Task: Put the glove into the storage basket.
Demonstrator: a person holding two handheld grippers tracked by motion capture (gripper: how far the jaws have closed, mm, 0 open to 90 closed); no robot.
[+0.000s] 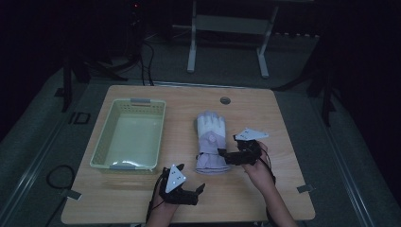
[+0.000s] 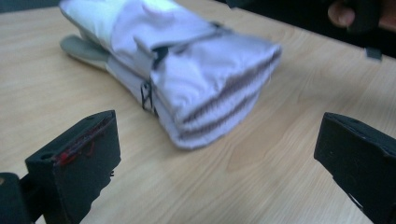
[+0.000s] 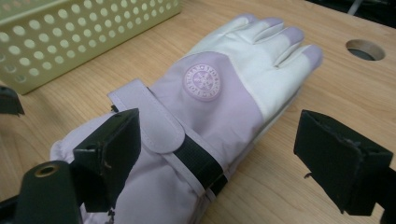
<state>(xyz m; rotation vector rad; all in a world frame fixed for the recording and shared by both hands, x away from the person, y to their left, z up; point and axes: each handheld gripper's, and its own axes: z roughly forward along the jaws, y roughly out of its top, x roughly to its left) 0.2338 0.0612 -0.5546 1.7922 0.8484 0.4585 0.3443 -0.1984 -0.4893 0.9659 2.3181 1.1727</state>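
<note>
Lying flat: the glove (image 1: 211, 142) rests in the middle of the tabletop, fingers toward the far edge and cuff toward the near edge, so the cuff is the end both grippers can reach.
Glove build: seen from the left gripper, it looks like two lilac layers stacked, perhaps a pair; I cannot tell for sure. A strap (image 3: 154, 122) crosses the wrist.
Right gripper (image 1: 226, 156): at the cuff from the right side. Its jaws stand spread, one over the cuff near the strap and one out over bare wood, nothing pinched. Judged from this, it is lined up to close on the cuff's edge, where the fabric is thick and easy to bite.
Left gripper (image 1: 196, 193): near the tabletop's near edge, just short of the cuff and apart from it. Jaws wide apart and empty, aimed at the cuff's open end, probably ready to help lift or steady.
Basket (image 1: 156, 135): beside the glove toward the left edge, well apart from both grippers, with nothing visible inside. It looks like the likely place for the glove.
Risk: a grip on the top layer alone may leave the lower one behind.
</note>
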